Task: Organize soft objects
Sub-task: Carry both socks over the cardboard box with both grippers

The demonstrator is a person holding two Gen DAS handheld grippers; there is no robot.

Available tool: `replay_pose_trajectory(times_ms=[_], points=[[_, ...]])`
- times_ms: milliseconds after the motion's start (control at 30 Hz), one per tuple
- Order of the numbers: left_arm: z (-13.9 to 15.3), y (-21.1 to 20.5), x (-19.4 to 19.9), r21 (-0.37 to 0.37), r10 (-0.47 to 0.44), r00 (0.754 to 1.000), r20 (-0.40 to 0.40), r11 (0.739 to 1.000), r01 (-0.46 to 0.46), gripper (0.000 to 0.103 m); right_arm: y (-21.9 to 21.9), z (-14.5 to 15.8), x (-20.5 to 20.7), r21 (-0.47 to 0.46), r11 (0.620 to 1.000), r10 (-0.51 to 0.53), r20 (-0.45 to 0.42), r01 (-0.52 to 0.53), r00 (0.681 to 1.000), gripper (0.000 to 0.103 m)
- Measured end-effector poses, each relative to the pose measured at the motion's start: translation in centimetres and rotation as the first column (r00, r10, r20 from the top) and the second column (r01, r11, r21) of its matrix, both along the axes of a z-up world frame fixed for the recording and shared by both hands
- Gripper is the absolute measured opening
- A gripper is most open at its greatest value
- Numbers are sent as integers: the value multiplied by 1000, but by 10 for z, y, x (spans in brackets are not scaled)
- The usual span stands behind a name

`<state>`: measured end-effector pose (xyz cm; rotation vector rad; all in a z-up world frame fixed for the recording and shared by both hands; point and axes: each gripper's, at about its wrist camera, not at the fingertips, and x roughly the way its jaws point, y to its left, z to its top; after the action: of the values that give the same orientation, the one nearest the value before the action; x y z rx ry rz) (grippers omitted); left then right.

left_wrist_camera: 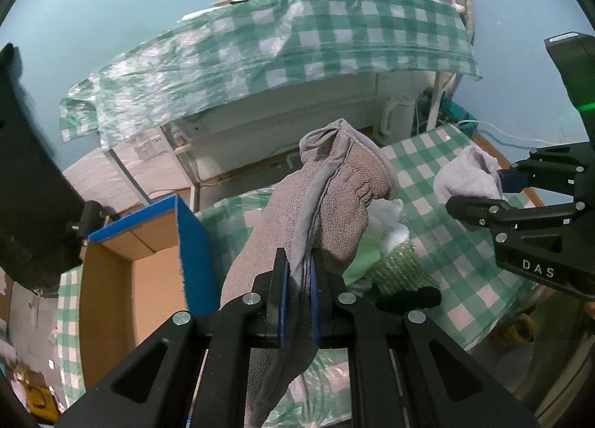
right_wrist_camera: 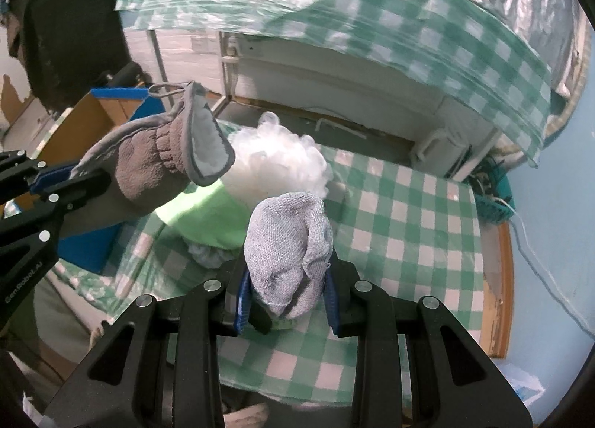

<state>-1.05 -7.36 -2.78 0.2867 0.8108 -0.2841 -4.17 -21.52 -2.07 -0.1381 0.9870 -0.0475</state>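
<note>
My left gripper (left_wrist_camera: pixel 297 279) is shut on a grey fleece mitt (left_wrist_camera: pixel 334 189) and holds it up above the table; the mitt also shows in the right wrist view (right_wrist_camera: pixel 156 163), with its white lining facing out. My right gripper (right_wrist_camera: pixel 286 290) is shut on a pale blue-white cloth (right_wrist_camera: pixel 290 242), also seen in the left wrist view (left_wrist_camera: pixel 465 175). On the green checked table (right_wrist_camera: pixel 409 212) lie a white plastic puff (right_wrist_camera: pixel 275 160) and a light green cloth (right_wrist_camera: pixel 200 216).
An open cardboard box with blue sides (left_wrist_camera: pixel 141 264) stands at the table's left. A green knitted item (left_wrist_camera: pixel 401 268) and a black object (left_wrist_camera: pixel 409 297) lie by the pile. A checked cover (left_wrist_camera: pixel 297 41) drapes a shelf behind. Cables (right_wrist_camera: pixel 494 182) hang at the far right.
</note>
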Motion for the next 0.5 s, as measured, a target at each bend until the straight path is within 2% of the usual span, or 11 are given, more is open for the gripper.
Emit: replay_pose_trajectory(times_ms=[500], points=[[16, 53, -3, -5, 89, 995, 54, 996, -88, 10, 55, 8, 23, -26, 995, 98, 7, -98, 995, 30]])
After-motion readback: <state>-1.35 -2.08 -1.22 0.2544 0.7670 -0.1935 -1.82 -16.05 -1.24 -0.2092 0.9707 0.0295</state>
